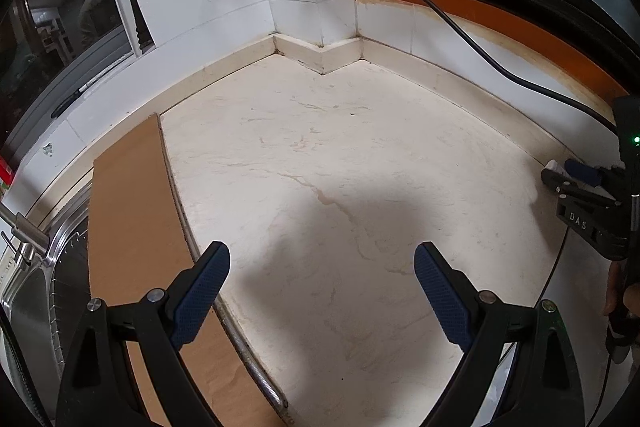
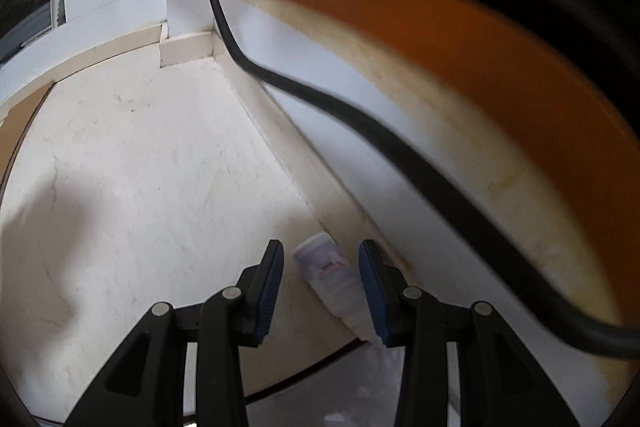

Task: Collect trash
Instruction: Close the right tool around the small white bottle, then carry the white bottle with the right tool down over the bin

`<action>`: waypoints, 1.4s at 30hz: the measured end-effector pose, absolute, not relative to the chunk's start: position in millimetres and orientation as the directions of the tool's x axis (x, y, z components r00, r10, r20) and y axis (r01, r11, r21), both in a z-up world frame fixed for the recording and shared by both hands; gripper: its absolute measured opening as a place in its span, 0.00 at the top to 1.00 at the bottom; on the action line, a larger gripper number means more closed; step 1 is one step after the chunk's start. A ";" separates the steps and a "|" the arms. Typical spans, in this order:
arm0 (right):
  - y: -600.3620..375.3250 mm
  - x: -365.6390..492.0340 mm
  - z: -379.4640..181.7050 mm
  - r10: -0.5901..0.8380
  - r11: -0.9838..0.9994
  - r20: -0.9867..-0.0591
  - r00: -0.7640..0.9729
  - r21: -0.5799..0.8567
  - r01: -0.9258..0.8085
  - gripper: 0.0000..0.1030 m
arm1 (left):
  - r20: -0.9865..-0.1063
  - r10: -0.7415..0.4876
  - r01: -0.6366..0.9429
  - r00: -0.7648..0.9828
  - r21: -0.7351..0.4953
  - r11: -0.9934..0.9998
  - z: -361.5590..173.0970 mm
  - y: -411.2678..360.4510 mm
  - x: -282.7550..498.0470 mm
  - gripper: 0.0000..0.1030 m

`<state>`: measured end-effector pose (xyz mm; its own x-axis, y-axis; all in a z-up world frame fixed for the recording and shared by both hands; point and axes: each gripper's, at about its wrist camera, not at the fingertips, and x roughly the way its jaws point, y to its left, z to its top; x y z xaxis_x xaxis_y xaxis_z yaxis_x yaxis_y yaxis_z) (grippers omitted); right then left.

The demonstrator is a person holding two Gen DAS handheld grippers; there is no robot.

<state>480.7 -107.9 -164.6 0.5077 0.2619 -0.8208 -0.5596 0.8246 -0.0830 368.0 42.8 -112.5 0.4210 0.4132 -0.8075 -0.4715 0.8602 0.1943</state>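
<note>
Apparently the collecting is only starting: the right gripper straddles a small white packet beside the backsplash, fingers parted, pads not yet pressing. Farther from the backsplash, the left gripper hangs spread wide and empty.

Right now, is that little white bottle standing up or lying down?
Lying down: the bottle rests on its side on the counter, beside the wall, between the open pads of the right hand-held gripper.

Sink cut by frame edge; bottle label prob. too blurred.
</note>
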 end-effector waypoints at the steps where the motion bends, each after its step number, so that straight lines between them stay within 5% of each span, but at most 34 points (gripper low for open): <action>1: -109.3 481.5 -166.9 0.265 0.825 -0.825 0.499 -0.074 -0.560 0.62 | -0.808 0.413 -0.470 0.421 0.195 0.861 -112.7 42.8 369.0 0.10; 5: -112.0 483.0 -171.7 0.278 0.829 -0.837 0.472 -0.039 -0.557 0.62 | -0.810 0.411 -0.467 0.418 0.196 0.862 -115.3 43.8 372.3 0.10; 8: -115.9 483.2 -170.7 0.307 0.830 -0.841 0.446 0.008 -0.557 0.76 | -0.812 0.407 -0.465 0.418 0.194 0.864 -116.9 43.6 372.9 0.10; 22: -108.0 401.8 -150.9 0.352 0.788 -0.843 0.408 0.031 -0.615 0.77 | -0.815 0.375 -0.450 0.443 0.160 0.879 -106.3 33.2 330.6 0.10; 42: -120.3 154.1 -50.3 0.457 0.765 -0.783 0.423 0.102 -0.636 0.76 | -0.804 0.280 -0.334 0.525 0.108 0.936 -50.2 12.9 119.1 0.10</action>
